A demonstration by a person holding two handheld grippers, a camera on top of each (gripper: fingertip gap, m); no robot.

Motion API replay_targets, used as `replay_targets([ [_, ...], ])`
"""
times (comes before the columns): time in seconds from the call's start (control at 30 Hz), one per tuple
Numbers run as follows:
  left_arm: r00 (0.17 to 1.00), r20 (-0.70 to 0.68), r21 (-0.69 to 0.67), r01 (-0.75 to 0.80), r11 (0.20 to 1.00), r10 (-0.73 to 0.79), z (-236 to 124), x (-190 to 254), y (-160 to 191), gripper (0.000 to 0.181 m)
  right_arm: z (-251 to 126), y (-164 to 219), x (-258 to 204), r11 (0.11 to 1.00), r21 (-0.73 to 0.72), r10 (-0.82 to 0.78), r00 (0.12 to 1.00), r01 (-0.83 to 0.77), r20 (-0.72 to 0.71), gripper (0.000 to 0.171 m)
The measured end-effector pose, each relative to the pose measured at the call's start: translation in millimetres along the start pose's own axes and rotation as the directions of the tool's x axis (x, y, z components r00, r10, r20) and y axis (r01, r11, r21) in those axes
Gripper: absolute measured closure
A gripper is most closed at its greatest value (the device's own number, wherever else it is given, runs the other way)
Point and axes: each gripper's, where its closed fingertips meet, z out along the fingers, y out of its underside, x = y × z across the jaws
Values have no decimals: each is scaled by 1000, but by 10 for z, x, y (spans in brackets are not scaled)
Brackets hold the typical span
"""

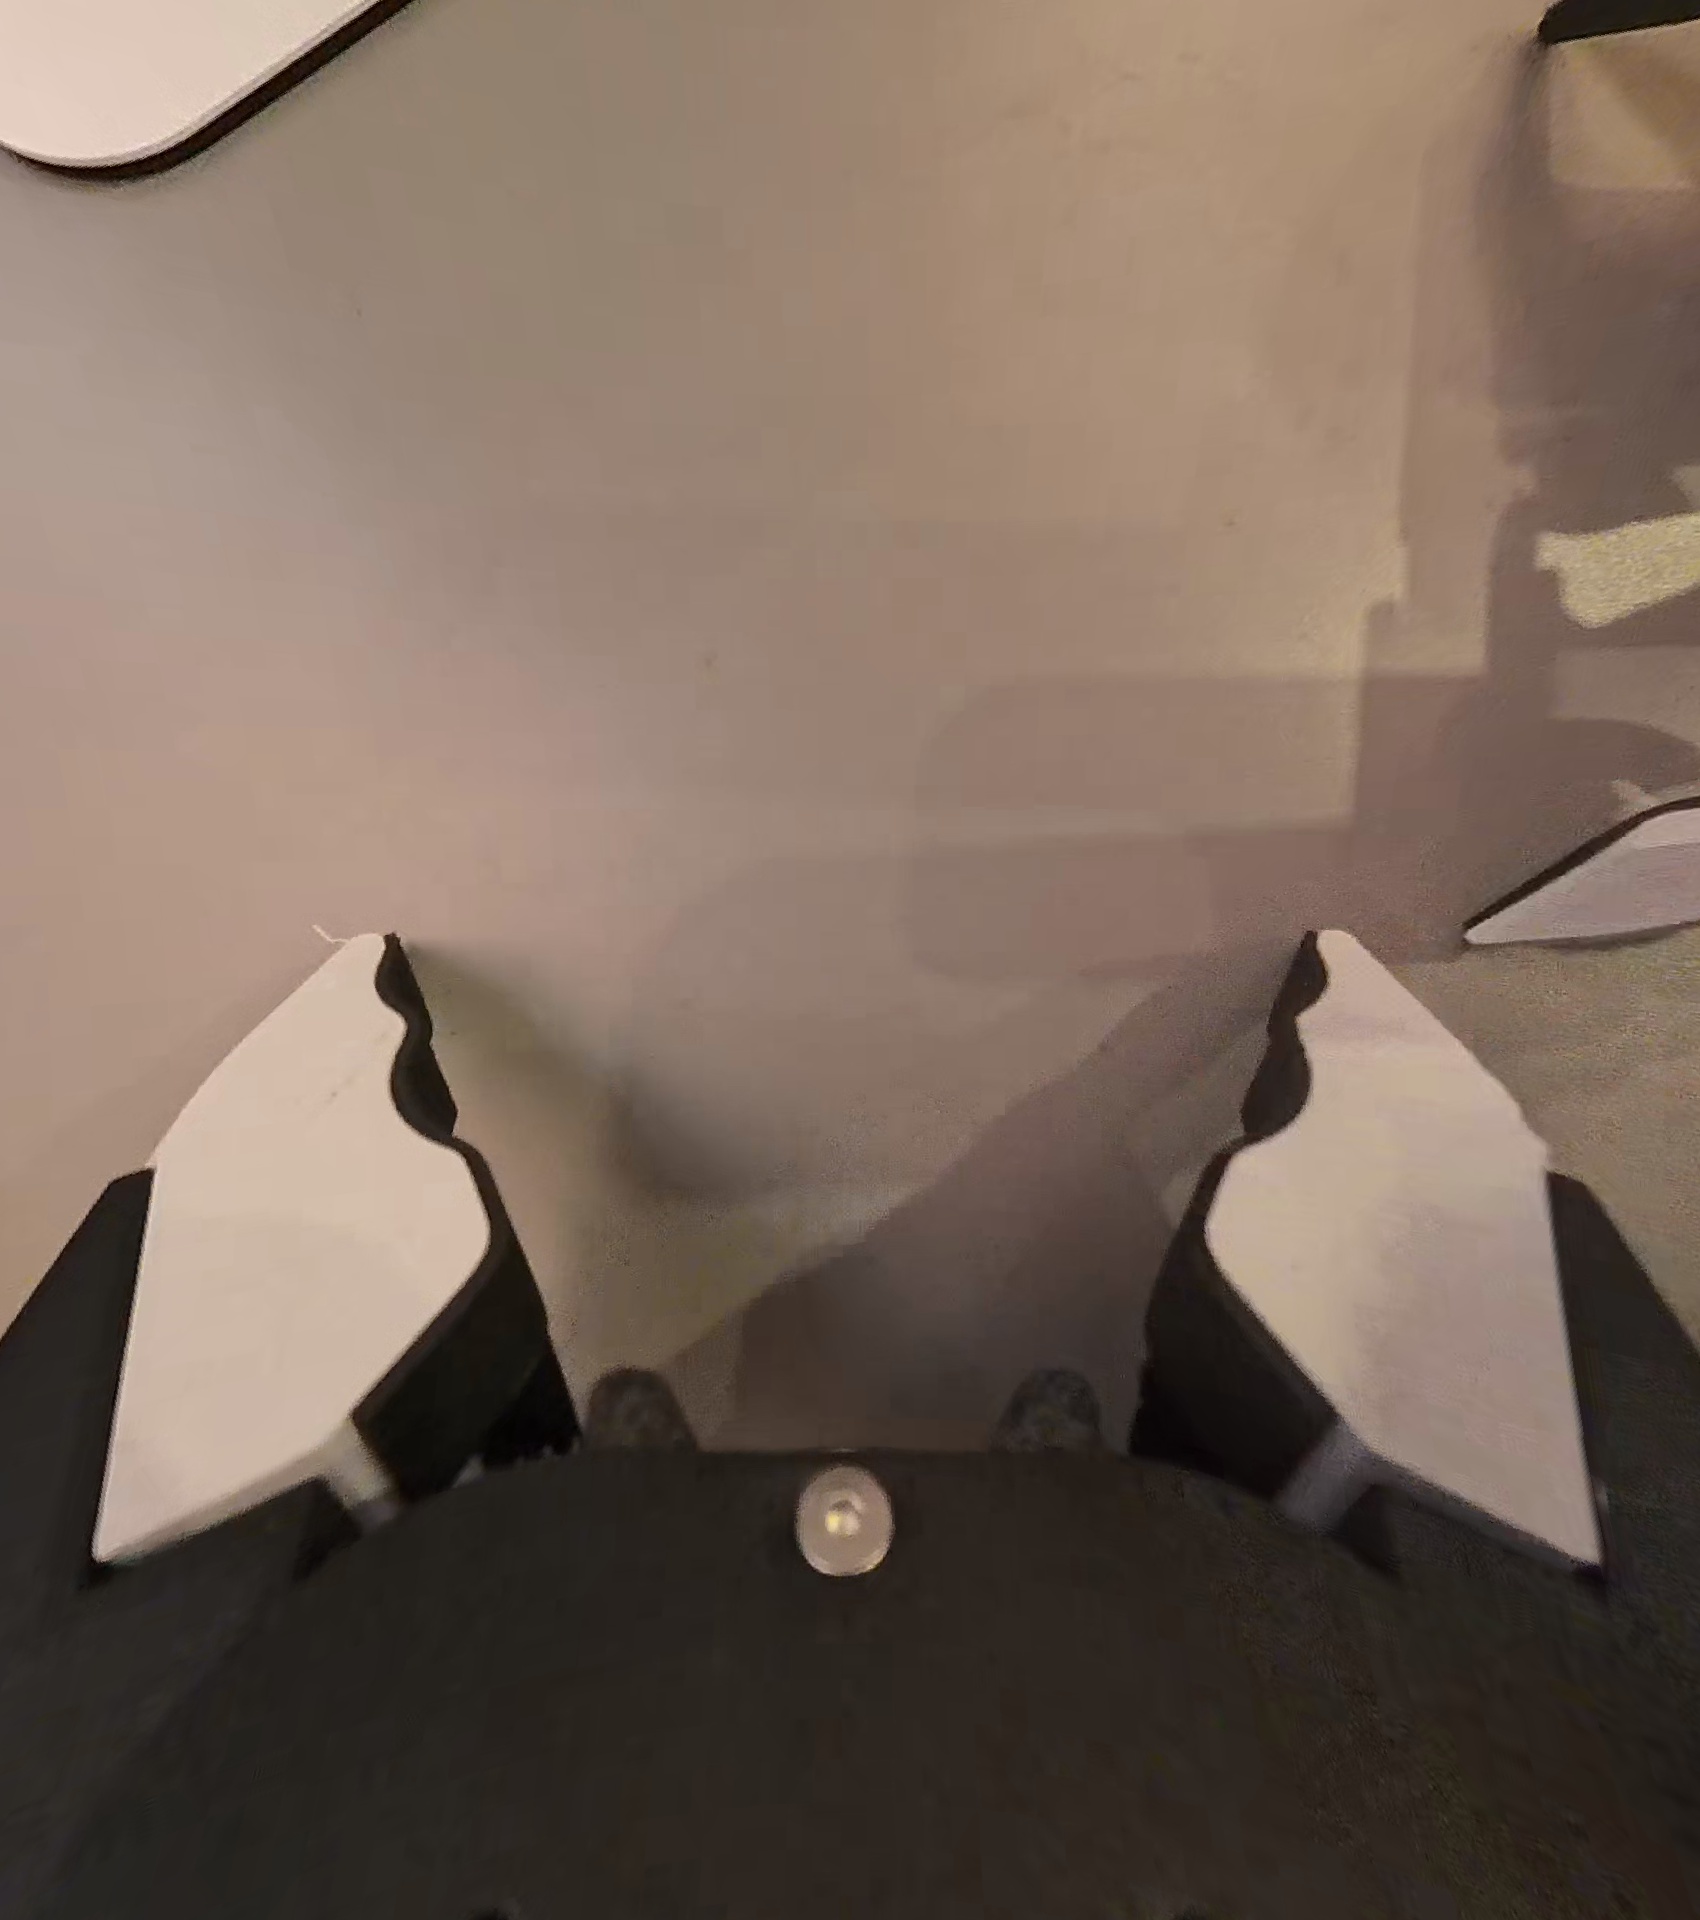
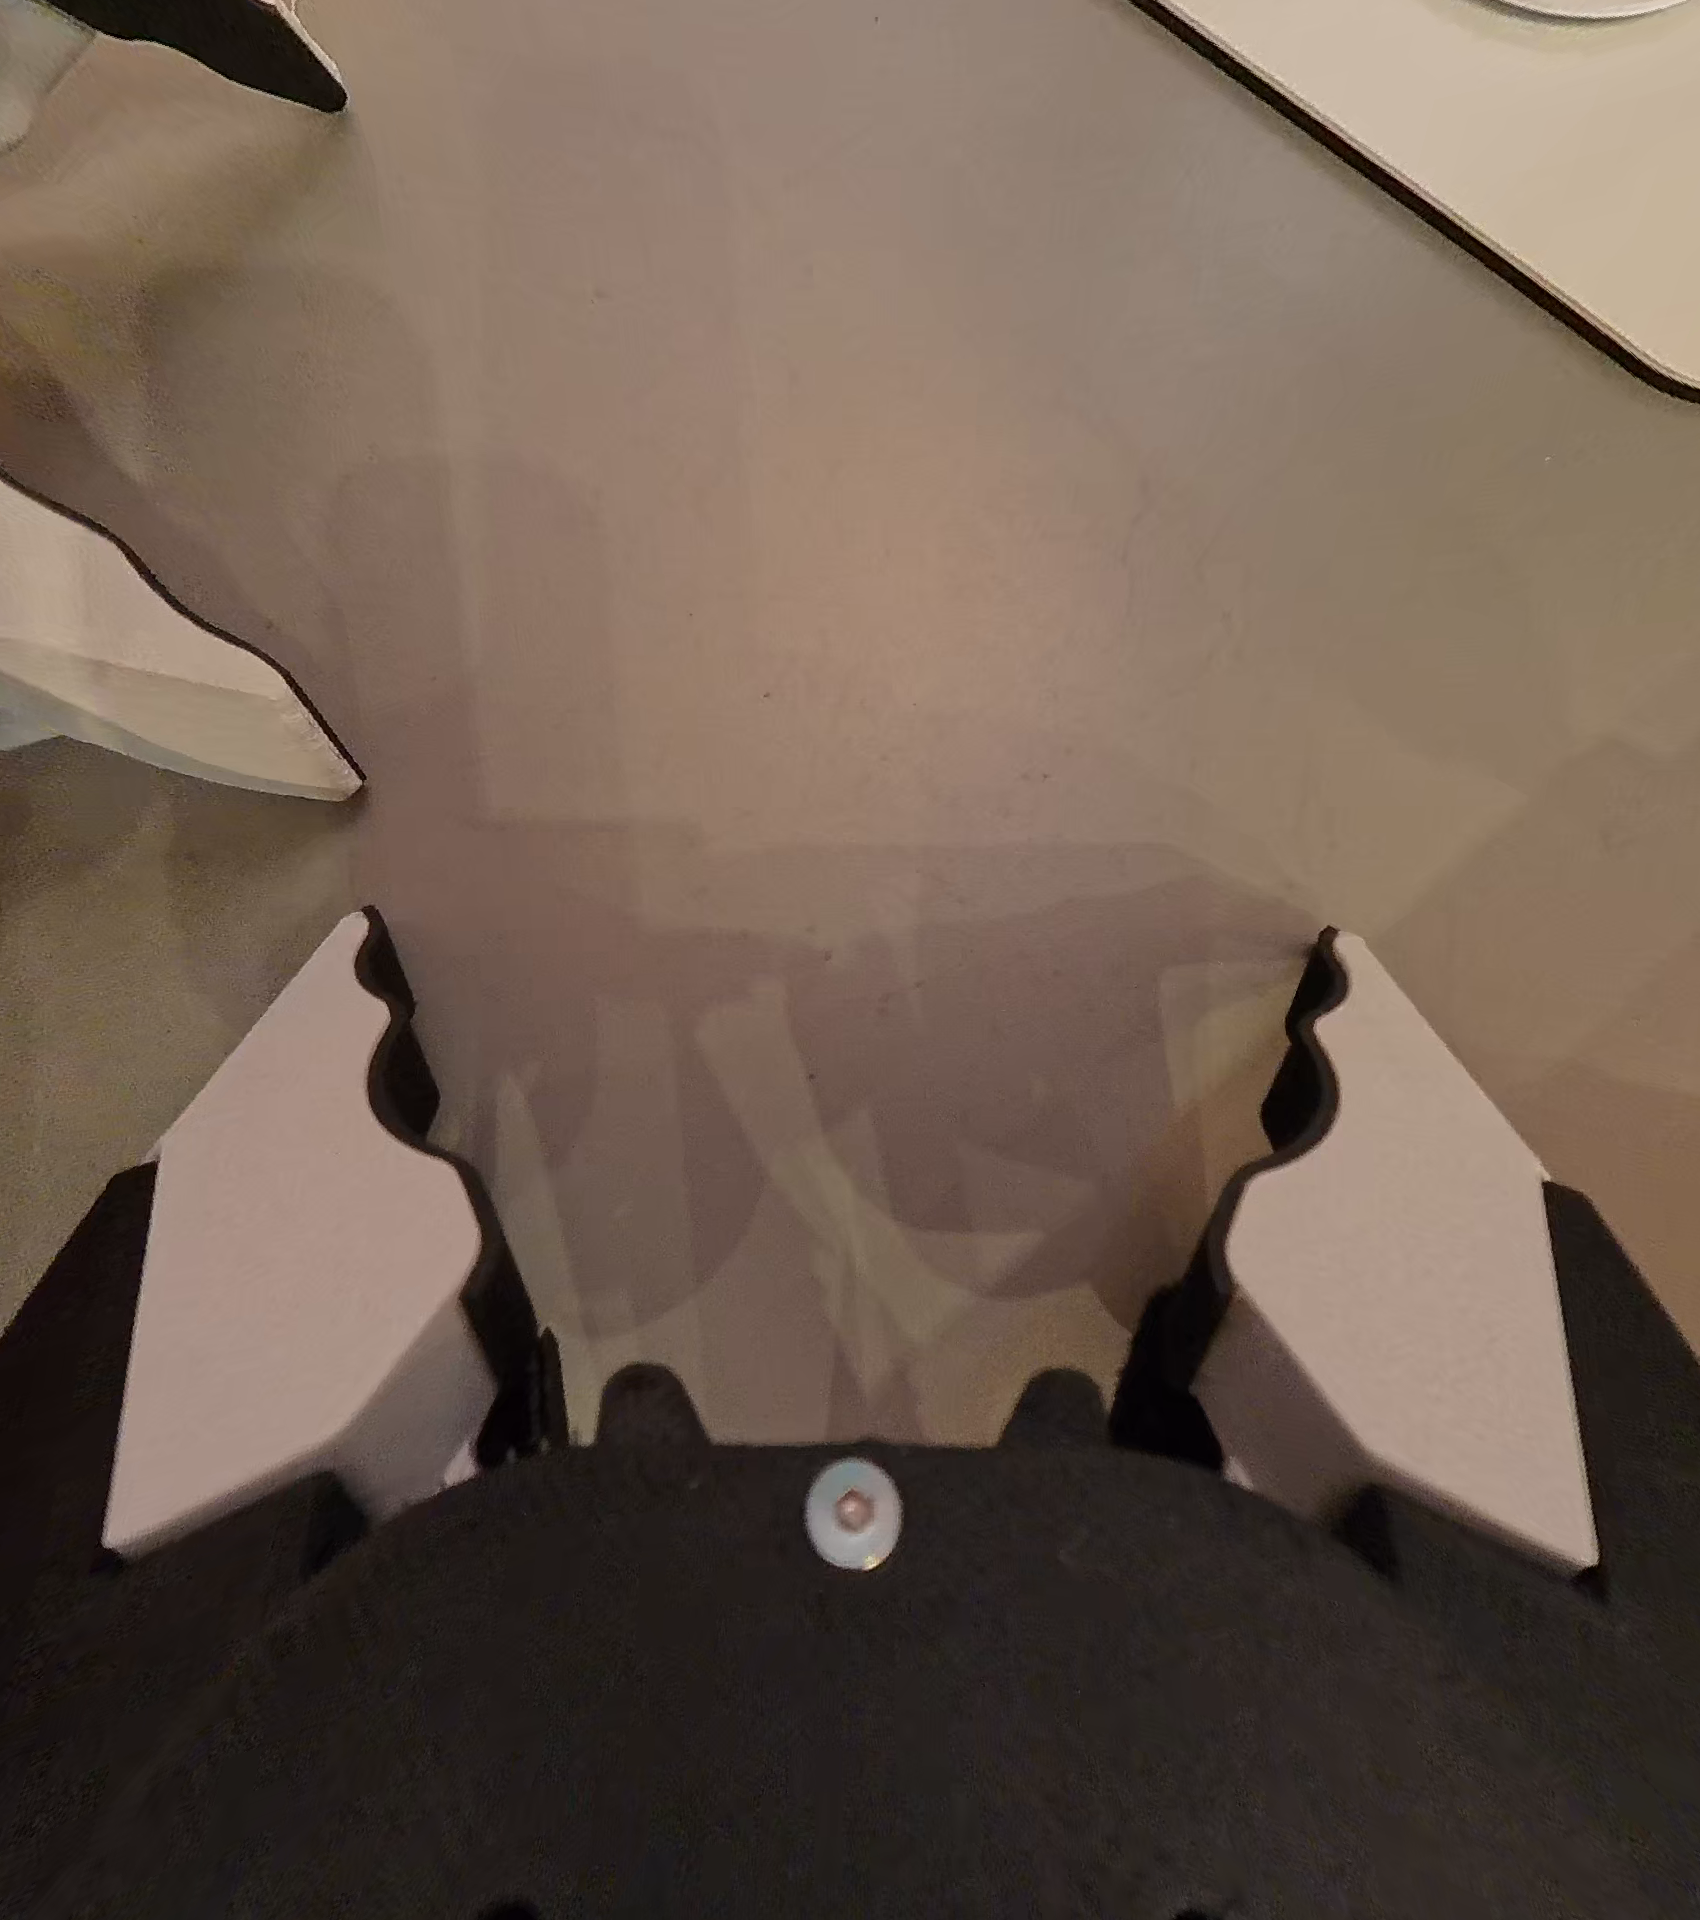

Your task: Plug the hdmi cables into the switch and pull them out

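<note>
No HDMI cable and no switch show in either view. My left gripper [image 1: 851, 940] is open and empty, its white fingers with black pads spread wide just above the grey table [image 1: 721, 468]. My right gripper [image 2: 848, 925] is also open and empty over the same table [image 2: 825, 520]. Each gripper shows at the edge of the other's view: a white finger of the right one at the right of the left wrist view [image 1: 1656, 862], and a white finger of the left one at the left of the right wrist view [image 2: 150, 665].
A flat white slab with rounded corners and a dark rim lies on the table, at the top left of the left wrist view [image 1: 98, 73] and the top right of the right wrist view [image 2: 1552, 156]. Soft shadows fall on the table between the fingers.
</note>
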Motion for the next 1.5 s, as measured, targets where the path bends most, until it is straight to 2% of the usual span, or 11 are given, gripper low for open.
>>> replay_targets([
  [0.03,1000,0,0,0,1000,0,0,1,-1,35,0,0,0,1000,0,0,1000,0,0,11],
  [1.5,1000,0,0,0,1000,0,4,-1,-4,35,4,1,5,1000,0,0,1000,0,0,11],
])
